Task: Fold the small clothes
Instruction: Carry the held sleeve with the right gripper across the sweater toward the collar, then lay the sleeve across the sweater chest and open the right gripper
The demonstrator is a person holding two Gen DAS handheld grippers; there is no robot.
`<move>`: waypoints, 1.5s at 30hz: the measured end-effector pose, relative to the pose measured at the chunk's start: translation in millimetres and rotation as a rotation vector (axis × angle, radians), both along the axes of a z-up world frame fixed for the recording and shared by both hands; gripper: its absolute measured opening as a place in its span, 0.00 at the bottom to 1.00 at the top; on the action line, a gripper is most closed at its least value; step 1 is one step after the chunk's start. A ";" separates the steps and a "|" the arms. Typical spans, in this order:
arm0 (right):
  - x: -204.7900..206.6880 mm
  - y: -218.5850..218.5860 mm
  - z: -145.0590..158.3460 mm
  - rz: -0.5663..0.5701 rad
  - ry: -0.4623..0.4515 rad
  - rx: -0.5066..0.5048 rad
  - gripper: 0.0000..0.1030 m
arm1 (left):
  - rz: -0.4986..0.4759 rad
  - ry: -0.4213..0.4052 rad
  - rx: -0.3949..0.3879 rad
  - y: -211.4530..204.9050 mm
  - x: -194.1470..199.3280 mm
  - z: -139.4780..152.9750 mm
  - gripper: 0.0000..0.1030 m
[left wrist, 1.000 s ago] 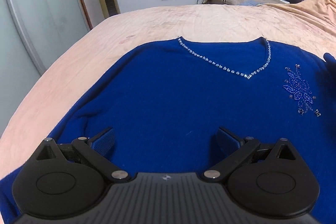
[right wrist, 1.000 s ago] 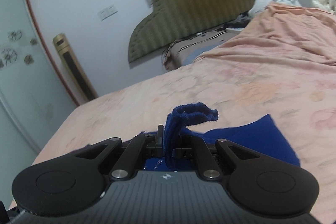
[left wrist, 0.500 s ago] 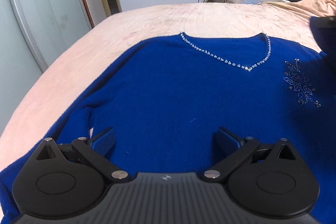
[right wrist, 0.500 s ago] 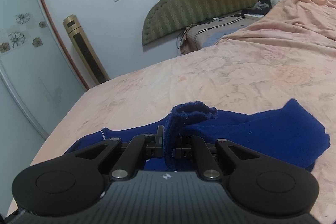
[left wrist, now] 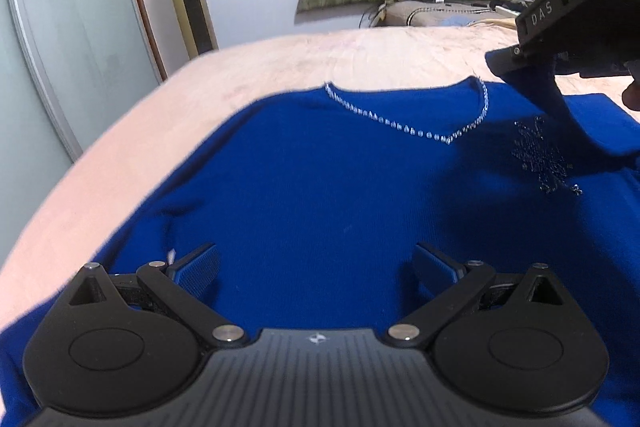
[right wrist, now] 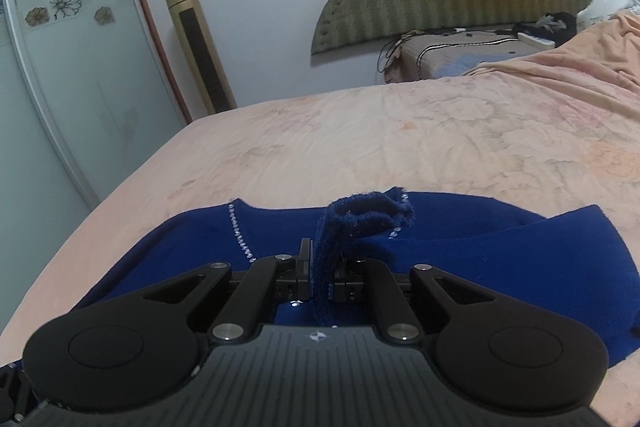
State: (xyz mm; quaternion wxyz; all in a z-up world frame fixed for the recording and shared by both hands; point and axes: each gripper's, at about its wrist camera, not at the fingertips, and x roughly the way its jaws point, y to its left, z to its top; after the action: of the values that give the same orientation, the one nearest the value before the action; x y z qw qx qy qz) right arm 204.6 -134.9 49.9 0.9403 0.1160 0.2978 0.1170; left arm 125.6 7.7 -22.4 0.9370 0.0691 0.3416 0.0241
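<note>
**Mia:** Where is the blue sweater (left wrist: 320,187)?

**Ben:** It lies flat, front side up, on the peach bed (left wrist: 120,147). Its left side is close to the left edge of the bed. The sparkly neckline (left wrist: 400,125) points to the head end.

**Mia:** What is the left gripper (left wrist: 314,267) doing?

**Ben:** Nothing much. It hangs over the bottom part of the sweater. Its two fingers are spread wide and hold nothing.

**Mia:** And the right gripper (right wrist: 320,277)?

**Ben:** Its fingers are pressed together on the sleeve (right wrist: 360,215). The sleeve end sticks up between them, above the chest, next to the neckline.

**Mia:** So which step is this?

**Ben:** I think it is the first fold. The right sleeve goes across the front.

**Mia:** What comes next?

**Ben:** I guess the sleeve must be laid down flat and let go. Then the left sleeve, near the bed's left edge, needs the same.
</note>
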 end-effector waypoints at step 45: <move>18.4 102.0 7.8 0.241 0.018 0.058 0.11 | 0.035 0.005 -0.109 25.2 -4.9 -19.5 1.00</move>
State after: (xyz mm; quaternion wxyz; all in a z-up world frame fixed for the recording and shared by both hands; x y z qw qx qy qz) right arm 223.0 -33.0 57.6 0.9129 0.1074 0.3146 0.2367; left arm 120.8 32.9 -41.9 0.9380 0.0119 0.3456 0.0214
